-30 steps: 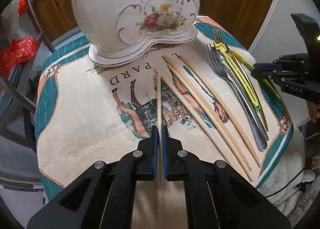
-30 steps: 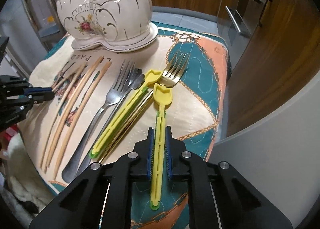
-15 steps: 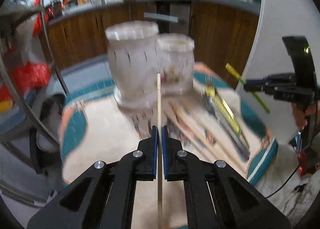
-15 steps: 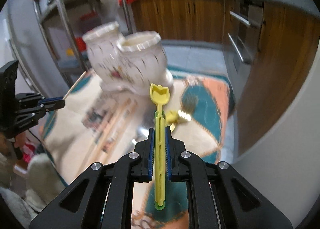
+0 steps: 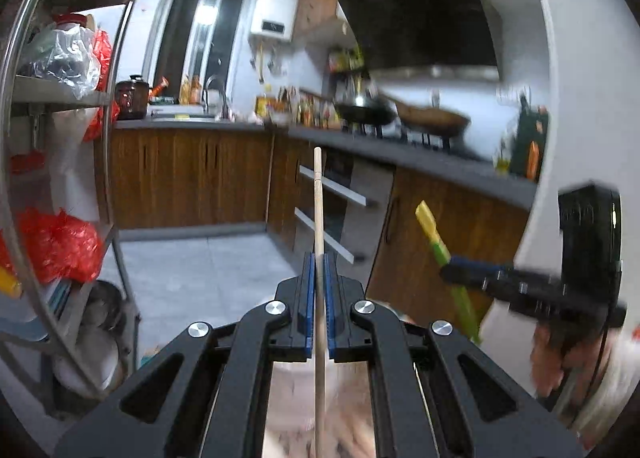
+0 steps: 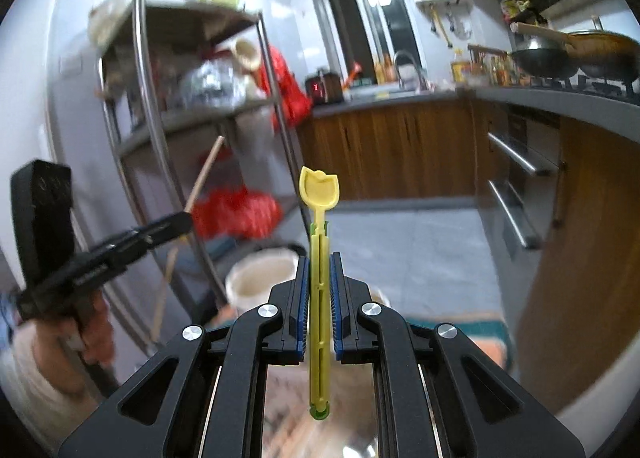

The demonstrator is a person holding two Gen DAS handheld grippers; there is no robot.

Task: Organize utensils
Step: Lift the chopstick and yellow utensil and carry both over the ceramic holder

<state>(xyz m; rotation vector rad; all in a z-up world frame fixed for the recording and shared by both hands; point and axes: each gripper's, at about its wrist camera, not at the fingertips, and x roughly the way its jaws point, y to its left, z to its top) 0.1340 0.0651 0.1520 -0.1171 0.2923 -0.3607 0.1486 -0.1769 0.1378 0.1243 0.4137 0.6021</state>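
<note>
Wooden chopstick [image 5: 318, 210] clamped in the left gripper [image 5: 318, 270], yellow utensil [image 6: 319, 258] pinched by the right gripper [image 6: 319, 270]; both raised, likely for dropping into the ceramic holder [image 6: 260, 278].

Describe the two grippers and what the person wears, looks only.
Both grippers, left gripper and right gripper, look alike: matte black angular linkage arms with cut-out slots, silver round screw heads at the joints, and blue ribbed pads lining the fingers. Seen from the side, each has a black box-shaped block at the back. A thin dark cable hangs by the right one. Sleeves look white, blurred.
</note>
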